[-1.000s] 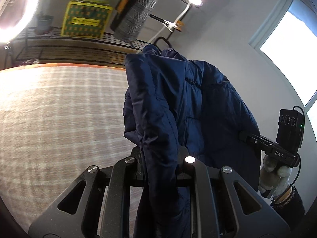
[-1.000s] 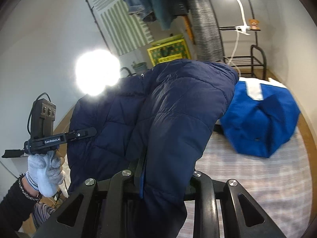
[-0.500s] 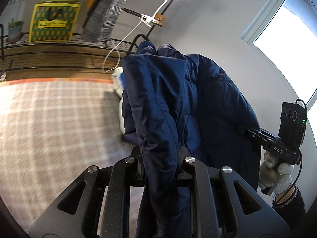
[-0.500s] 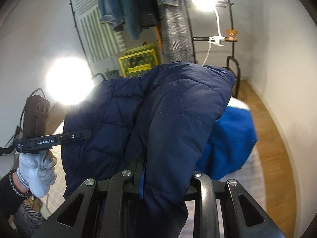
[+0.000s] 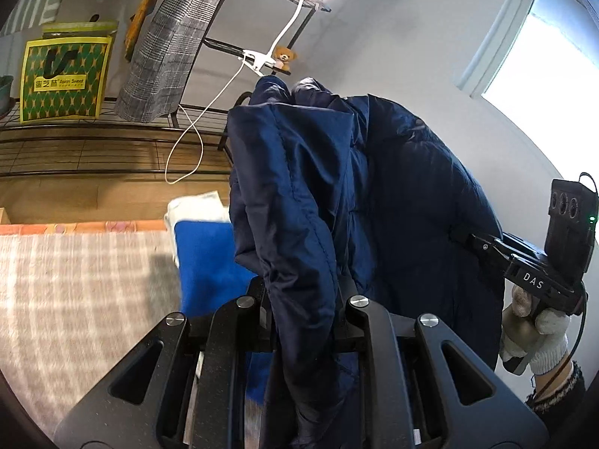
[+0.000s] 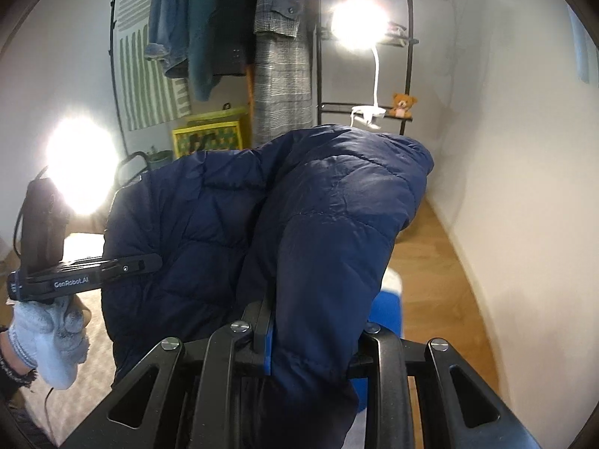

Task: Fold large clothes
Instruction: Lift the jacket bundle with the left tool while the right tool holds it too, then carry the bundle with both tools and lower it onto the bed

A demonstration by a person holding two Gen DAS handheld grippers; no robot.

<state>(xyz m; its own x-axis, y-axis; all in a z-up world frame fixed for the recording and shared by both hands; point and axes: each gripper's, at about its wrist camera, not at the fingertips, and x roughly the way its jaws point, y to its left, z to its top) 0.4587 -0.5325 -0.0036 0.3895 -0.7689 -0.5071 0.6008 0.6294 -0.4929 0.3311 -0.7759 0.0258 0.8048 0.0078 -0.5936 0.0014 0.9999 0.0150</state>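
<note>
Navy puffer jacket (image 5: 374, 194): held aloft, a fold pinched between the narrowed jaws of the left gripper (image 5: 303, 310), another clamped in the right gripper (image 6: 310, 336). Gripper bodies lettered "DAS" and "GenRobot.AI". Below: blue garment (image 5: 209, 258) on checked rug (image 5: 75, 292). Beyond: yellow-green bag (image 5: 61, 78) marked "Asian Sweet", teddy bear (image 6: 402, 104).

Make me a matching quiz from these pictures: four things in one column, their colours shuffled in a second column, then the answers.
Things:
1. puffer jacket
2. teddy bear
3. hanging coat
4. shopping bag

Colours:
A. grey check
B. yellow and green
C. navy blue
D. brown

Pairs: 1-C, 2-D, 3-A, 4-B
</note>
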